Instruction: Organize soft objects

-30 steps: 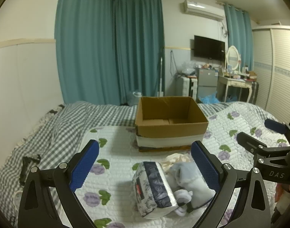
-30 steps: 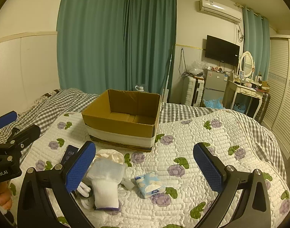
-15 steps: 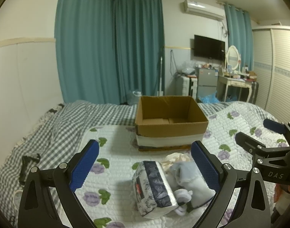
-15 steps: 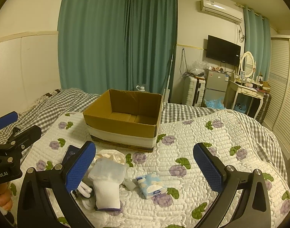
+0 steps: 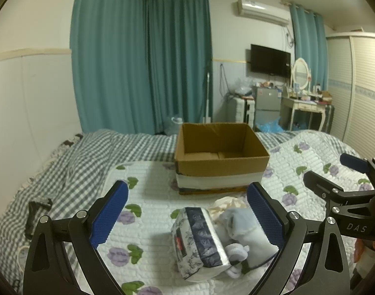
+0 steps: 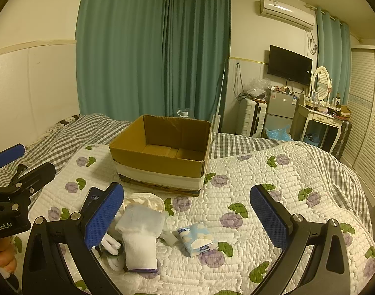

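Note:
An open, empty cardboard box (image 5: 222,152) (image 6: 163,157) stands on the quilted bed. In front of it lies a pile of soft things: a large tissue pack with a dark floral wrapper (image 5: 199,243), a white glove (image 6: 140,236) (image 5: 249,231), a cream cloth (image 6: 148,200) and a small blue-and-white tissue pack (image 6: 197,238). My left gripper (image 5: 187,216) is open, hovering above the large tissue pack. My right gripper (image 6: 187,216) is open, above the small tissue pack. Each gripper shows at the edge of the other's view.
A dark flat item (image 6: 91,196) lies left of the pile, partly behind my finger. A black object (image 5: 36,211) lies on the checked blanket at the left. A fridge, dressing table and wardrobe stand beyond the bed at the right.
The right wrist view has shifted slightly, so the box and pile sit a little further right in it. Both grippers stay open; nothing on the bed moved.

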`<state>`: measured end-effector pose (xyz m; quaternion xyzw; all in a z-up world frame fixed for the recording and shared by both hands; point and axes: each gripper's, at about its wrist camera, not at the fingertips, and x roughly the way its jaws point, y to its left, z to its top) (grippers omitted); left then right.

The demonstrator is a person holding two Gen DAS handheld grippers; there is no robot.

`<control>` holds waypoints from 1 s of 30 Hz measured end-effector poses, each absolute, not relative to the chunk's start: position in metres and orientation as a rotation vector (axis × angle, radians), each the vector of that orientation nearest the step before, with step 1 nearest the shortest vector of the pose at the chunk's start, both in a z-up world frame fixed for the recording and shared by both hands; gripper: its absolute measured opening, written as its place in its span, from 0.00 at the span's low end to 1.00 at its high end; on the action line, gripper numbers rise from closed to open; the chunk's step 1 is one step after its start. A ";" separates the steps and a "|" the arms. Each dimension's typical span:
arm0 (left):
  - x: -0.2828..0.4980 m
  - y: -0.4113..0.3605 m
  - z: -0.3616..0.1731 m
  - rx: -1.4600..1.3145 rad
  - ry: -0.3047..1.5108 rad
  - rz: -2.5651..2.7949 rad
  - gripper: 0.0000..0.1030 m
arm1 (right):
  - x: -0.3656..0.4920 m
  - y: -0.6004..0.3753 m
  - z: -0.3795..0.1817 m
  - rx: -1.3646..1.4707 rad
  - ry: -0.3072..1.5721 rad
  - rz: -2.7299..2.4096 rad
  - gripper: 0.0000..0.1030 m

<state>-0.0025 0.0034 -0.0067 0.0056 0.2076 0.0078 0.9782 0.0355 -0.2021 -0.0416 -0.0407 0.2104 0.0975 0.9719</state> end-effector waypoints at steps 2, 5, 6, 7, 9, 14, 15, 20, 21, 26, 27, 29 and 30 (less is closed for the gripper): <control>-0.003 0.004 -0.007 0.012 0.419 0.017 0.96 | 0.035 -0.202 -0.042 -0.083 0.425 0.196 1.00; -0.003 0.003 -0.008 0.016 0.421 0.019 0.96 | 0.036 -0.202 -0.042 -0.082 0.427 0.197 1.00; -0.003 0.003 -0.008 0.019 0.422 0.022 0.96 | 0.035 -0.201 -0.043 -0.083 0.427 0.197 1.00; -0.003 0.003 -0.008 0.020 0.423 0.024 0.96 | 0.035 -0.201 -0.043 -0.083 0.427 0.197 1.00; -0.002 0.001 -0.009 0.022 0.426 0.025 0.96 | 0.035 -0.201 -0.043 -0.083 0.427 0.198 1.00; -0.002 0.001 -0.009 0.022 0.428 0.026 0.96 | 0.035 -0.201 -0.043 -0.082 0.427 0.198 1.00; -0.002 0.001 -0.009 0.023 0.428 0.025 0.96 | 0.035 -0.201 -0.043 -0.083 0.428 0.198 1.00; -0.002 0.002 -0.009 0.020 0.431 0.026 0.96 | 0.035 -0.201 -0.042 -0.083 0.427 0.198 1.00; -0.002 0.002 -0.010 0.019 0.432 0.026 0.96 | 0.035 -0.201 -0.042 -0.083 0.426 0.198 1.00; -0.003 0.003 -0.010 0.020 0.431 0.025 0.96 | 0.033 -0.201 -0.043 -0.082 0.422 0.199 1.00; -0.003 0.002 -0.010 0.021 0.431 0.026 0.96 | 0.033 -0.201 -0.043 -0.082 0.422 0.199 1.00; -0.004 0.002 -0.010 0.025 0.431 0.025 0.96 | 0.032 -0.201 -0.043 -0.082 0.422 0.198 1.00; -0.004 0.001 -0.009 0.028 0.433 0.025 0.96 | 0.032 -0.201 -0.042 -0.081 0.421 0.197 1.00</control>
